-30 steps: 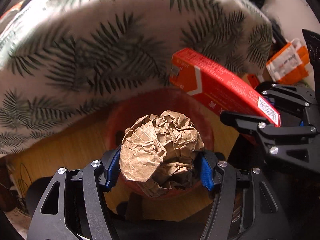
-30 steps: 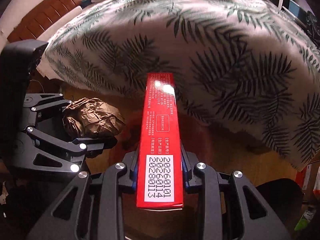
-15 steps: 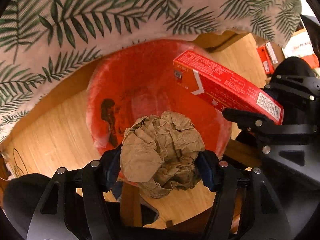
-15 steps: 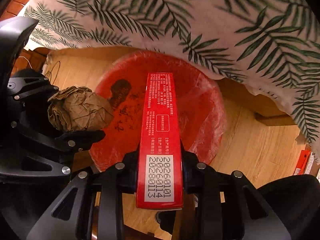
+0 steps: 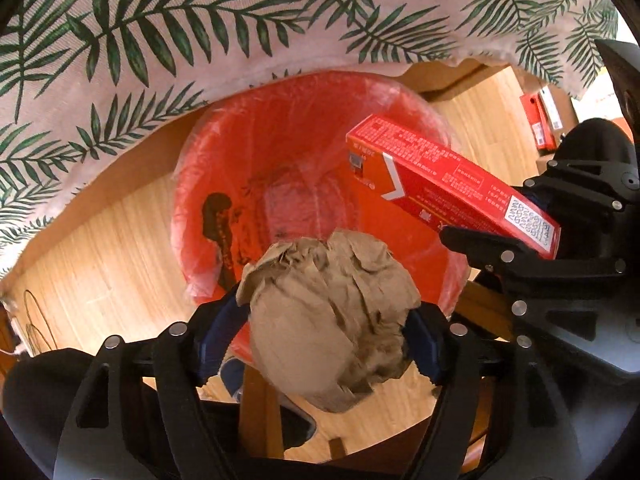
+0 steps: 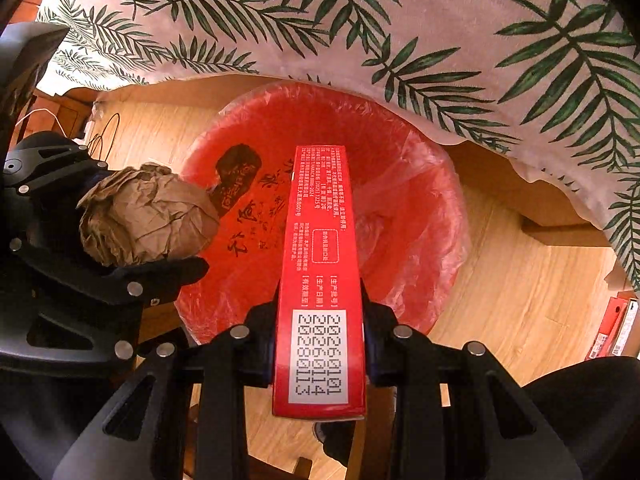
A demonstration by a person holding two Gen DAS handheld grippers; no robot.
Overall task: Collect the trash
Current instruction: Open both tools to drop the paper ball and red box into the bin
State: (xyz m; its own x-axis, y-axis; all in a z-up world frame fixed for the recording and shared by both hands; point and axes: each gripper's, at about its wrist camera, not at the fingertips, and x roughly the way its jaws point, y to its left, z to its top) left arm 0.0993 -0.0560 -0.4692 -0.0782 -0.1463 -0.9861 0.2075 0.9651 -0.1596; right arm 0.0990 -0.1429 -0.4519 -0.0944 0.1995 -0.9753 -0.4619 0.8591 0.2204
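Observation:
A red bin (image 5: 280,120) lined with a thin plastic bag stands on the wooden floor, half under the tablecloth. My left gripper (image 5: 326,306) points straight down over the bin's near rim. A crumpled brown paper ball (image 5: 328,320) sits between its blue pads, still touching both, and the jaws are opening. My right gripper (image 6: 320,292) is shut on a long red carton (image 6: 316,240), held lengthwise over the bin (image 6: 420,184). The paper ball (image 6: 144,216) hangs to the carton's left; the carton (image 5: 440,184) appears right of the ball in the left wrist view.
A leaf-print tablecloth (image 5: 200,40) hangs over the far side of the bin. Wooden floor (image 5: 100,248) surrounds it. More red boxes (image 6: 612,332) lie at the right edge, a thin cable (image 6: 108,132) at the left. A wooden furniture leg (image 5: 256,400) is below my left gripper.
Both grippers have dropped from tablecloth height to just over the bin, which now fills the view. The left jaws stand slightly wider around the paper ball. The carton stays gripped.

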